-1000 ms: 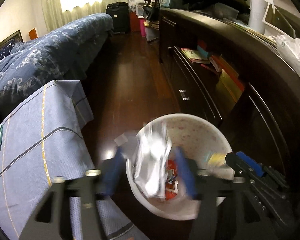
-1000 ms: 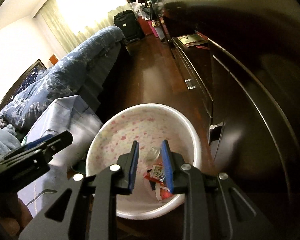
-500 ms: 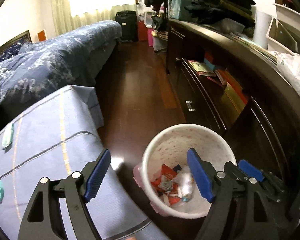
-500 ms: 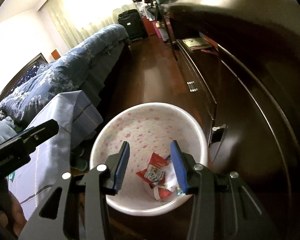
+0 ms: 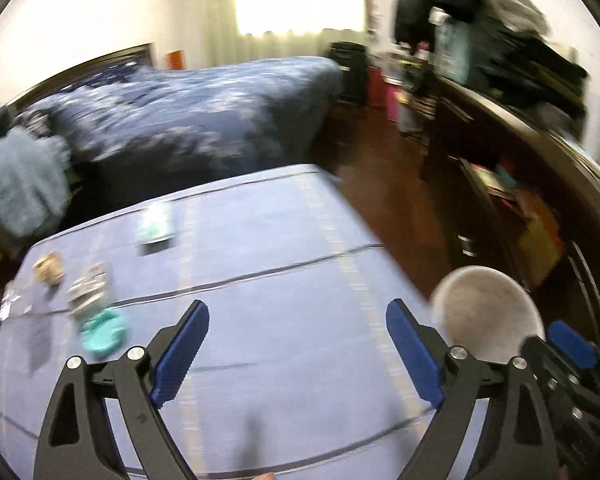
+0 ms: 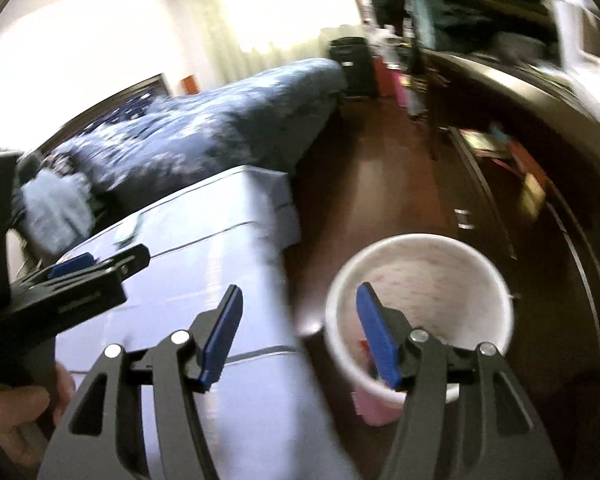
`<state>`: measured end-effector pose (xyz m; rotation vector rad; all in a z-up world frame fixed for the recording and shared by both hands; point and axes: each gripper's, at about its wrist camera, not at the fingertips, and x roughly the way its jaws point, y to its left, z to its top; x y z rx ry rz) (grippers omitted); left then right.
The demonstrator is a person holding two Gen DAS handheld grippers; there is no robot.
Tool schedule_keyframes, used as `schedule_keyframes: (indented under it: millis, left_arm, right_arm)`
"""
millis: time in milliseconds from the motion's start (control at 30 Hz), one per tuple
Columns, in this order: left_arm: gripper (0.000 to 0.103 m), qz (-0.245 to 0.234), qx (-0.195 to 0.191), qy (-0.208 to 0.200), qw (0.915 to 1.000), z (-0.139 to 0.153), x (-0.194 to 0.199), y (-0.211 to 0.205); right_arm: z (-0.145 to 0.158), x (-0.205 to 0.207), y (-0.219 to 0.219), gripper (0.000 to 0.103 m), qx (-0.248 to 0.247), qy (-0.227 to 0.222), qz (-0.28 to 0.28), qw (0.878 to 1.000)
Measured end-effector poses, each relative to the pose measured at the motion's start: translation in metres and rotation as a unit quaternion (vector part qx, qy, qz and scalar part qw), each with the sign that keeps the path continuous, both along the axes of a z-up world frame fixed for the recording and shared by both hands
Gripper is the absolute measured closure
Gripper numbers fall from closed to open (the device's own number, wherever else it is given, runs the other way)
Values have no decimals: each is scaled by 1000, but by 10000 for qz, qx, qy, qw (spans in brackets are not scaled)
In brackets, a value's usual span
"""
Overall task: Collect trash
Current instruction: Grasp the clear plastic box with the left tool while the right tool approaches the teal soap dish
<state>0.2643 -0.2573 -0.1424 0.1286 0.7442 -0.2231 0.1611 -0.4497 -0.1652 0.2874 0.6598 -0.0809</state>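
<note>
My left gripper (image 5: pixel 298 346) is open and empty above the blue-covered table (image 5: pixel 284 248). Several pieces of trash lie on the table's left side: a teal wrapper (image 5: pixel 104 330), a crumpled silvery piece (image 5: pixel 88 290), a tan piece (image 5: pixel 48 270) and a greenish packet (image 5: pixel 156 226). The white bin (image 5: pixel 486 312) stands on the floor at the table's right. My right gripper (image 6: pixel 298 328) is open and empty between the table edge and the bin (image 6: pixel 420 280). The left gripper's body (image 6: pixel 72 280) shows at the left of the right wrist view.
A bed with a dark blue floral cover (image 5: pixel 188 120) lies beyond the table. A long dark cabinet (image 5: pixel 540 184) with books runs along the right. Dark wood floor (image 6: pixel 376 192) lies between them. A black suitcase (image 5: pixel 350 70) stands at the far wall.
My left gripper let go of the silvery wrapper into the bin, opened wide, and swung left over the table. My right gripper opened and pulled back up and left from the bin.
</note>
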Motion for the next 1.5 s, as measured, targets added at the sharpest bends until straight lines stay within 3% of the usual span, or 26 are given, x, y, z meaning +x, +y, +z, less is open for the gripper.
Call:
schedule_keyframes:
  millis: [333,600,933,1033,1133,1200,1233,1300,1500]
  left_arm:
    - [13,1310,-218,124,9911,-14,17,121]
    - [12,2150,-91,129,9765,-22,20,205]
    - [10,2266,429,138,9729,-36,68,236]
    - [10,2187,414,175,9748,-40,75,238]
    - [27,2141,290,165,9762,-42,80,245]
    - [47,2115,137,270,9769,-44,83,251]
    - [48,2090,17,340,9773,-45,84,255]
    - [63,2097,-69,388,9770,-46,83,259]
    - [68,2125,-38,195,9770,-35,72,267]
  right_arm:
    - [7,24,102,42,-370,100,1064,9936]
    - [8,39,174,42,-543,154,1801,9820]
    - [4,67,243,42,-793,271,2272,9702]
    - [1,86,254,42,-869,360,2255,9697]
    - [-2,104,264,42,-903,462,2239,9693]
    - [-6,115,272,42,-883,551,2266,9684]
    - [-7,119,274,42,-870,577,2289,9678]
    - [-11,129,282,42,-923,662,2317,9661]
    - [-30,156,302,42,-1059,989,2512,9570]
